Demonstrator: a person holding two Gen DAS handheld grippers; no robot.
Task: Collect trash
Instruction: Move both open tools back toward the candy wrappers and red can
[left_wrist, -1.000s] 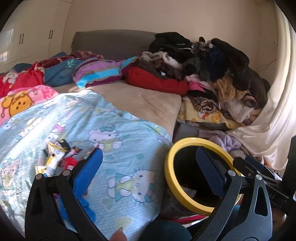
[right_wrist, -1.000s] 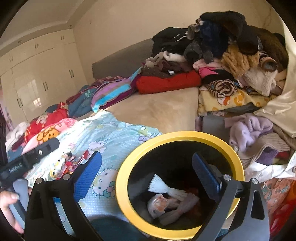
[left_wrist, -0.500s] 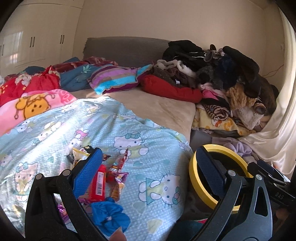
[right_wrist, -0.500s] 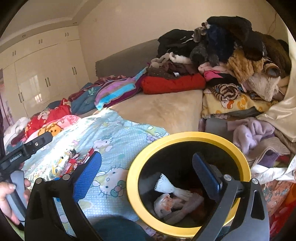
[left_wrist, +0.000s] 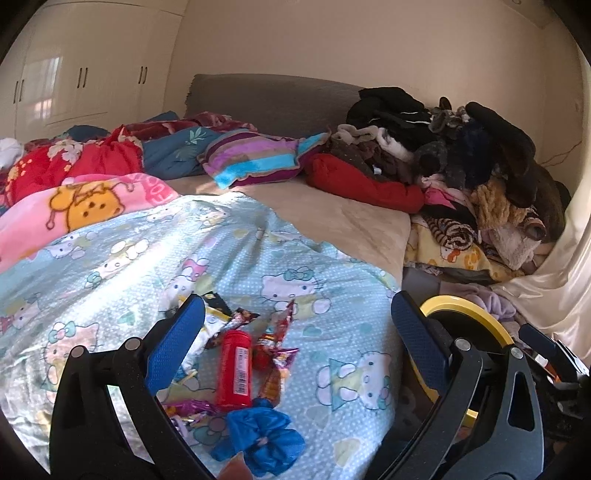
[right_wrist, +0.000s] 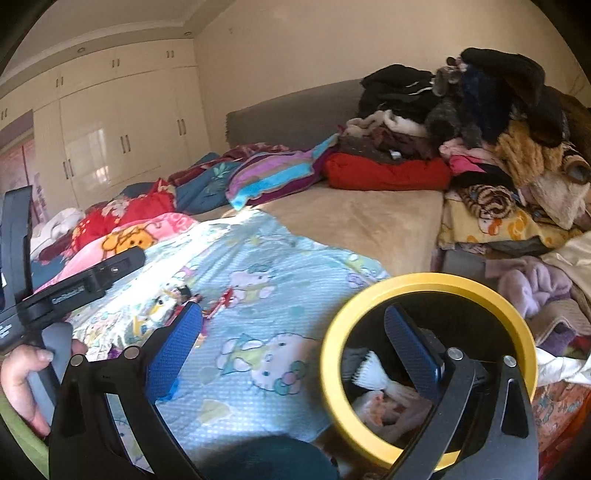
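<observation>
Trash lies on the light blue cartoon blanket (left_wrist: 258, 258): a red bottle (left_wrist: 233, 369), several snack wrappers (left_wrist: 275, 336) and a crumpled blue piece (left_wrist: 264, 439). My left gripper (left_wrist: 297, 343) is open above this pile, holding nothing. At the bed's right stands a yellow-rimmed black bin (left_wrist: 469, 332), also in the right wrist view (right_wrist: 428, 354) with white and pink rubbish (right_wrist: 380, 391) inside. My right gripper (right_wrist: 293, 347) is open and empty, its right finger over the bin mouth. The wrappers (right_wrist: 173, 299) show far left there.
A tall heap of clothes (left_wrist: 472, 166) fills the bed's right side. Pillows and blankets (left_wrist: 255, 158) lie along the grey headboard (left_wrist: 273, 99). A hand (right_wrist: 22, 380) holds the left gripper's handle. White wardrobes (right_wrist: 110, 133) stand behind.
The left gripper has swung left and out over the blanket, bringing the bottle and wrappers between its fingers. The right gripper has drifted left, so the bin sits further right.
</observation>
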